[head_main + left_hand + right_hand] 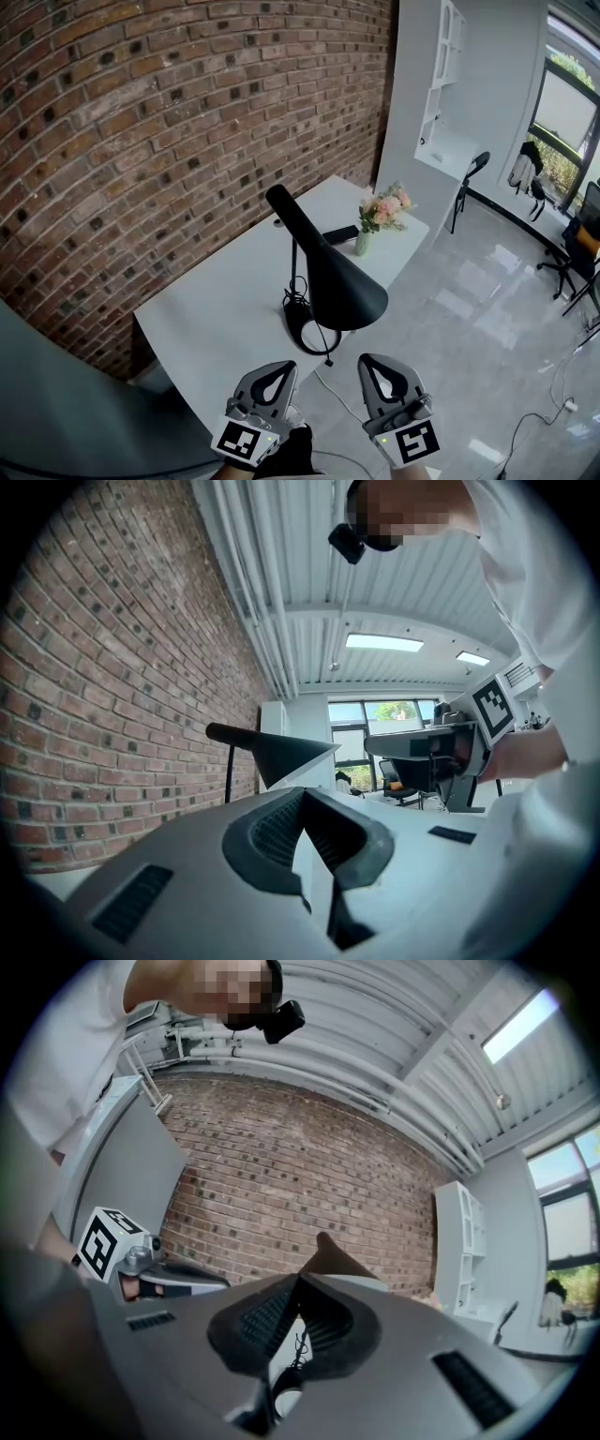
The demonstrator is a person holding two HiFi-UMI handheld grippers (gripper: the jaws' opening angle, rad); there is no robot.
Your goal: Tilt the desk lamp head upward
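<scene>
Desk lamp head [339,279] angled downward, left gripper [277,370] and right gripper [377,364] jaws closed, empty

We see a white table [216,300] pushed right up against a big red brick wall [141,141]. At the far end of the table a plain white wall [408,94] starts, and white shelves [448,47] hang high on it. A black chair [473,173] stands past the table's far end, near that white wall. The floor [450,309] beside the table is grey, smooth and shiny, with bright patches of light on it. Across the floor, well apart from the table, we see tall windows [567,112] with green leaves outside and a black chair on wheels [562,258] near them. High above the table, the white ceiling [412,583] has ridges, and long lights [384,642] glow on it.
</scene>
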